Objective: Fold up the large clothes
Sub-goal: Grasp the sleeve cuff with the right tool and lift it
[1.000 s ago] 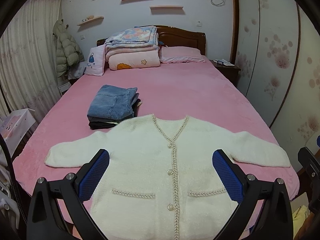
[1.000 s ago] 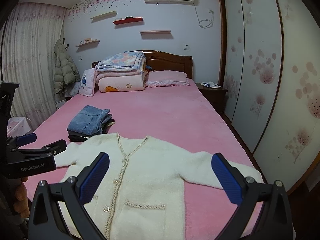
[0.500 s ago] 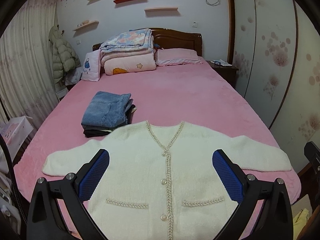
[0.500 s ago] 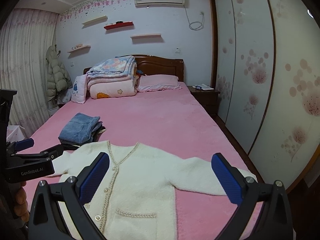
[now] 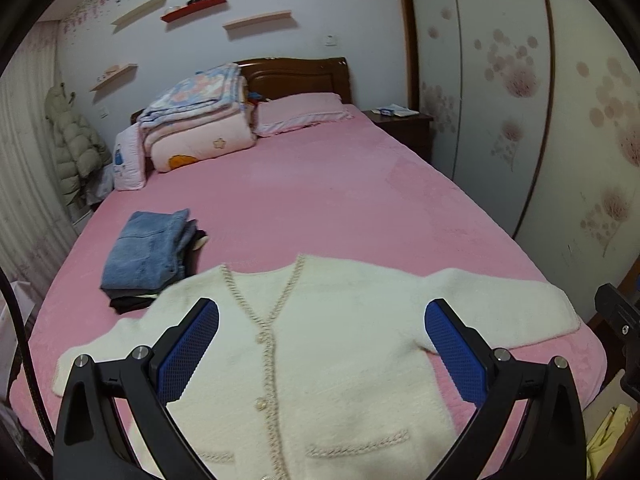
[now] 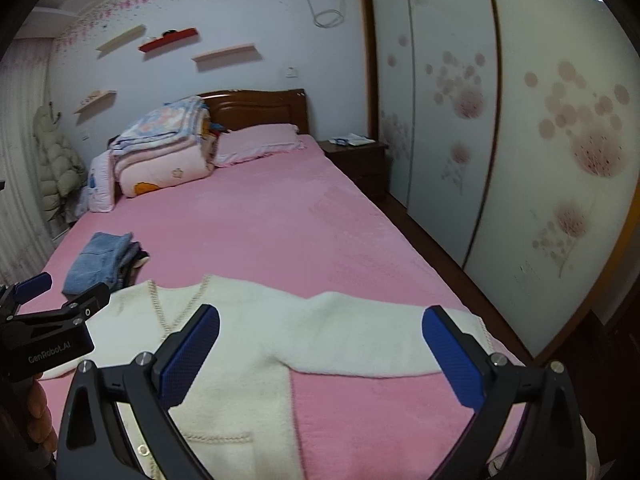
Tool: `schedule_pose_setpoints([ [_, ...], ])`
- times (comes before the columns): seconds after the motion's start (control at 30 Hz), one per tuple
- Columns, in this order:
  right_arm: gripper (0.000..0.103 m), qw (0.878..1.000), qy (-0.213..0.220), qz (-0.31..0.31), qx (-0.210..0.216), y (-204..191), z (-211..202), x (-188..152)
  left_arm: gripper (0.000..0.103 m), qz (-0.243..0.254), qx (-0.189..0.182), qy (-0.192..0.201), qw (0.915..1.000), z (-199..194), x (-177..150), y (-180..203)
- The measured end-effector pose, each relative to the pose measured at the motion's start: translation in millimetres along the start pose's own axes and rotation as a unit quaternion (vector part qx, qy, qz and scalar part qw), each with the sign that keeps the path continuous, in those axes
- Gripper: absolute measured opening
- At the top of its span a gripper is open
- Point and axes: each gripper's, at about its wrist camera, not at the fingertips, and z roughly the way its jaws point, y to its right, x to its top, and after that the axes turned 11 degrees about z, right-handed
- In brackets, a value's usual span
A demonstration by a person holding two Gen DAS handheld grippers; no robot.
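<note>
Hovering near: the left gripper is hanging above the cardigan's chest with its jaws spread wide, nothing between the blue pads.
Right gripper: the right gripper is also gaping wide and empty, sitting above the cardigan's outstretched sleeve.
Cardigan position: the cream cardigan is lying face up and flat at the foot end of the pink bed, buttons closed.
Cardigan direction: its V-neck is pointing toward the headboard and its hem toward the cameras, so the body's long axis is running along the bed, while both sleeves are stretching sideways across it.
Neighbouring pile: a stack of folded jeans is resting just beyond the cardigan's shoulder; whether they are touching is unclear.
Far end: folded quilts and a pink pillow are sitting against the wooden headboard.
Side: a hand is gripping the left gripper's handle at the right wrist view's edge.
</note>
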Motion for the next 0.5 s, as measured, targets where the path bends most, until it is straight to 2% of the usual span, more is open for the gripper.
schedule_pose_setpoints([
  [0.2, 0.1, 0.997, -0.038, 0.059, -0.043, 62, 50, 1, 0.102, 0.021, -0.035, -0.001, 0.9992, 56, 14, 49],
  [0.3, 0.095, 0.992, -0.056, 0.086, -0.067, 91, 75, -1, 0.102, 0.023, -0.054, -0.005, 0.9983, 90, 17, 76],
  [0.5, 0.09, 0.974, -0.112, 0.159, -0.117, 170, 135, -21, 0.102, 0.024, -0.065, -0.01, 0.9975, 150, 13, 121],
])
